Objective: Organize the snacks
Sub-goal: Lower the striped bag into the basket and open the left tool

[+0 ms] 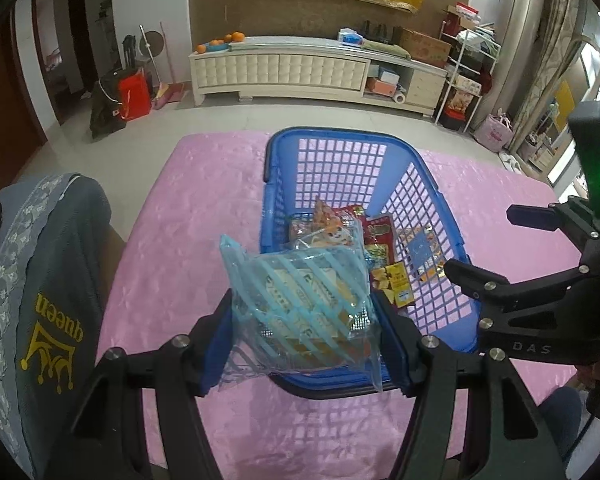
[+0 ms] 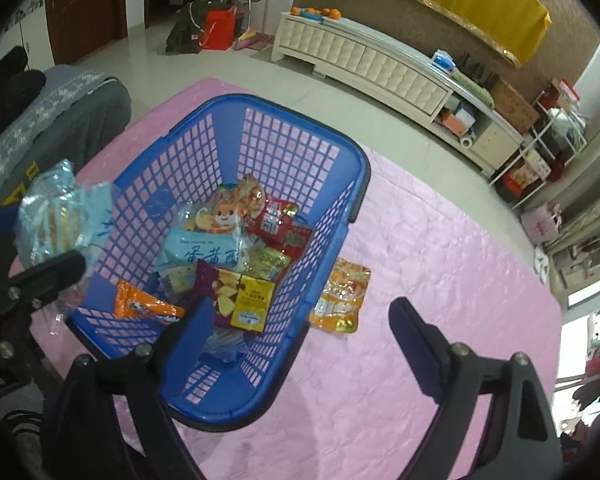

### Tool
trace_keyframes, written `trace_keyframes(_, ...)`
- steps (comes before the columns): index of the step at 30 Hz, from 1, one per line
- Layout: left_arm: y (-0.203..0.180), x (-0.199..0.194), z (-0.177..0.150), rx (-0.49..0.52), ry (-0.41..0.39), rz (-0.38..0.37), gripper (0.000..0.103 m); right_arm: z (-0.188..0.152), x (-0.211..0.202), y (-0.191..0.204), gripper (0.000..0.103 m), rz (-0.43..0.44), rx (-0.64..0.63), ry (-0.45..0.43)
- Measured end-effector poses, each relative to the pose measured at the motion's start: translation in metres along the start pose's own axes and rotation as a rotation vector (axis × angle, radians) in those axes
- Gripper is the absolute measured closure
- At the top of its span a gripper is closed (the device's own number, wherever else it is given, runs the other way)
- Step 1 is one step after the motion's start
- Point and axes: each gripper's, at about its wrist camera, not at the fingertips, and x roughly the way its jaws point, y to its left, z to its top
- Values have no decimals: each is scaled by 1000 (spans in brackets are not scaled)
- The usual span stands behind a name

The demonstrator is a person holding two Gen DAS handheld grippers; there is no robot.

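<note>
My left gripper is shut on a clear blue-striped cracker bag and holds it over the near left rim of the blue basket. The bag also shows in the right wrist view. The basket holds several snack packets, among them a yellow one and a red one. My right gripper is open and empty above the basket's right rim. An orange snack packet lies on the pink tablecloth just right of the basket.
A grey chair back with "queen" print stands at the table's left edge. The right gripper's body reaches in from the right. A white TV cabinet and a shelf rack stand across the floor.
</note>
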Motion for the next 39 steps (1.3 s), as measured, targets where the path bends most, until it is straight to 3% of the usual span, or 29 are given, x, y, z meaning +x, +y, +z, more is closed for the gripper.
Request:
trace_keyframes(18, -32, 31, 8, 70, 39, -42, 40, -17, 15, -35, 12, 97, 109, 4)
trace_keyframes(28, -48, 59, 6, 67, 124, -54, 40, -27, 25, -64, 12, 146, 190, 4)
trace_keyframes(39, -51, 65, 1, 57, 178, -47, 35, -34, 17, -89, 12, 151, 268, -19)
